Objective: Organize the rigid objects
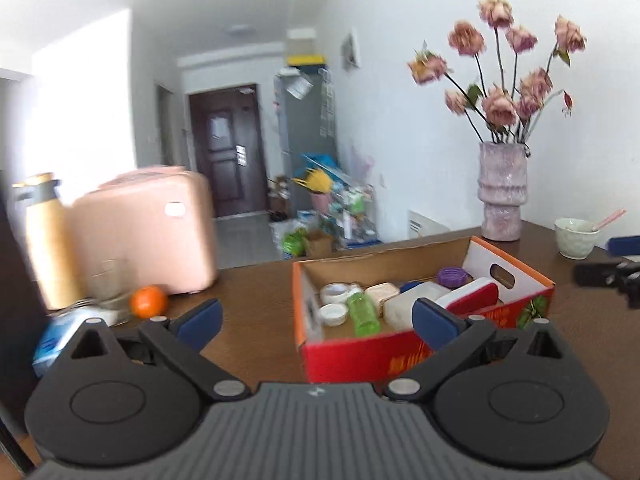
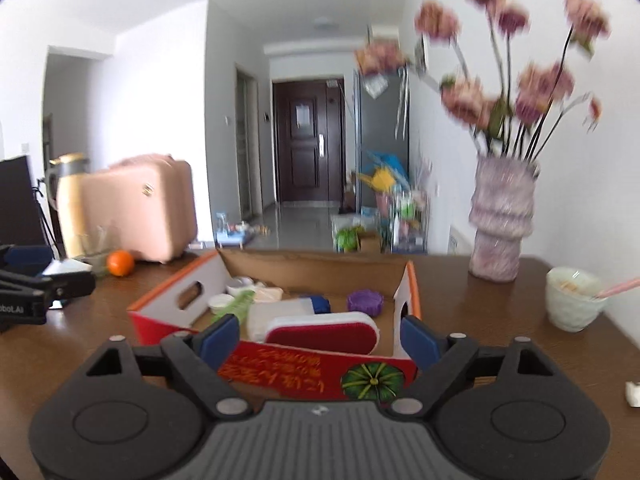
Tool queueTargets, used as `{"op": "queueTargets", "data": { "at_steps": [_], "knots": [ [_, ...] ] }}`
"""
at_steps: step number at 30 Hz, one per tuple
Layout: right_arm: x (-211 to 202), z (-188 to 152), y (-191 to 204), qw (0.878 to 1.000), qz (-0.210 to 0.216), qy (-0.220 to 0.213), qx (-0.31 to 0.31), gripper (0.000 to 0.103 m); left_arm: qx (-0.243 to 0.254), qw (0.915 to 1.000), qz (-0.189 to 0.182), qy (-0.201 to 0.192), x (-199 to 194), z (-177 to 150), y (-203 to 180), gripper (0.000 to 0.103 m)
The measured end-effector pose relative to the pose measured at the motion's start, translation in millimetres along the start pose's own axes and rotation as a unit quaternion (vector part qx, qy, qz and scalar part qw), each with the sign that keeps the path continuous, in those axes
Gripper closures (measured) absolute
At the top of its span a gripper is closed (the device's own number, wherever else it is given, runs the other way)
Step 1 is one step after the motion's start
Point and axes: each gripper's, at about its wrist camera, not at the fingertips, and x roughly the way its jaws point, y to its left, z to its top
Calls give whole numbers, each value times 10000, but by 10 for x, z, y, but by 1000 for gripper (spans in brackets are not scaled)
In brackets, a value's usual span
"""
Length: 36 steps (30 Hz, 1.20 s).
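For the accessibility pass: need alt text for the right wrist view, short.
The open right gripper, holding nothing, faces a red cardboard box on a brown table; a red-and-white case and purple lid lie inside. A vase of pink flowers and a bowl stand to the right.

Blurred flowers point(image 2: 516, 60), cut-off spoon point(image 2: 620, 287)

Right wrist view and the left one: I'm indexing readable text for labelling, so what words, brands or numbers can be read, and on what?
"obot.AI", its start cut off by the picture's edge: on the left gripper body.
Yellow characters on the red box front: blurred, unreadable.
Sheet on the dark door: too small to read.
Pale badge on the pink suitcase: blurred, unreadable.
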Motion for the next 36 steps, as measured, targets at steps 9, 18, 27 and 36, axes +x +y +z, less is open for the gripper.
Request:
{"op": "queueTargets", "data": {
  "at_steps": [9,18,27,36],
  "knots": [
    [-1186,-576,360,9983,207,-530,-90,10,-263,9968,394,-645,-1464,-488,-33,0],
    [-2246,-1219,758,9967,-99,-791,182,0,-703,9950,385,-590,-2481,-1101,-4,0],
    [-3100,-1860,1211,9996,92,-253,32,0,-382,9955,381,-785,-3299,-1382,-158,0],
    [-3169,-1839,1298,9989,128,-455,43,0,-671,9957,314,-554,-3199,-1389,-49,0]
  ]
}}
